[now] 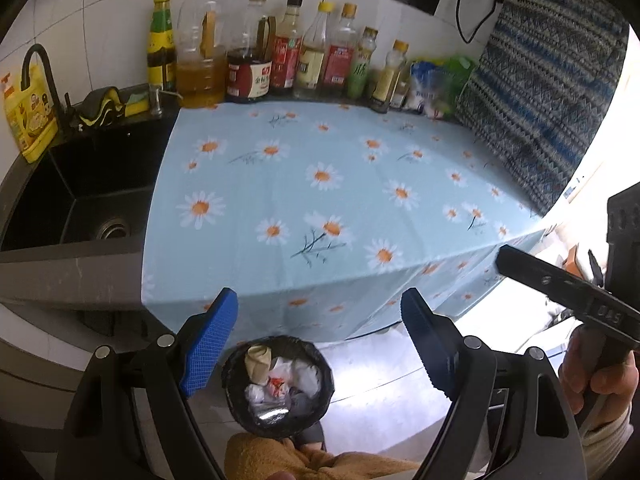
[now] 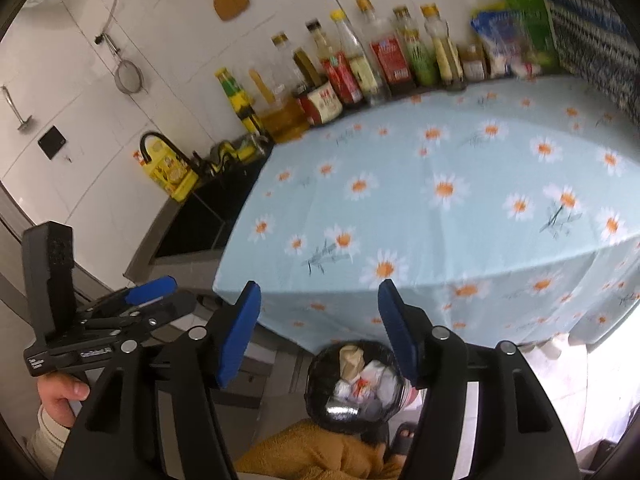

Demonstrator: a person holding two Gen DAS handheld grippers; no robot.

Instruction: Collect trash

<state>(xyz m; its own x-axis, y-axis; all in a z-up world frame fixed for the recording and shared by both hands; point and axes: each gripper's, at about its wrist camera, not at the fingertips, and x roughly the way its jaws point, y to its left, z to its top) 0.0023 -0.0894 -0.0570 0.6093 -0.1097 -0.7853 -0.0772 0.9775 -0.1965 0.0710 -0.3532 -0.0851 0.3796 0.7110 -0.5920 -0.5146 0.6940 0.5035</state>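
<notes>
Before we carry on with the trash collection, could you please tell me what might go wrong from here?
1. The trash bin on the floor looks nearly full, so more pieces might spill out.
2. The daisy tablecloth hangs over the counter edge right above the bin; the open left claw or right claw could snag it and drag the bottles.

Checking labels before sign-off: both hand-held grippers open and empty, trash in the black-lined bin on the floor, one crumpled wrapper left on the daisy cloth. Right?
Not quite. The daisy cloth has no wrapper on it; both wrist views show it bare. The rest holds: the left hand-held gripper and right hand-held gripper are open and empty, with trash in the black-lined bin.
</notes>
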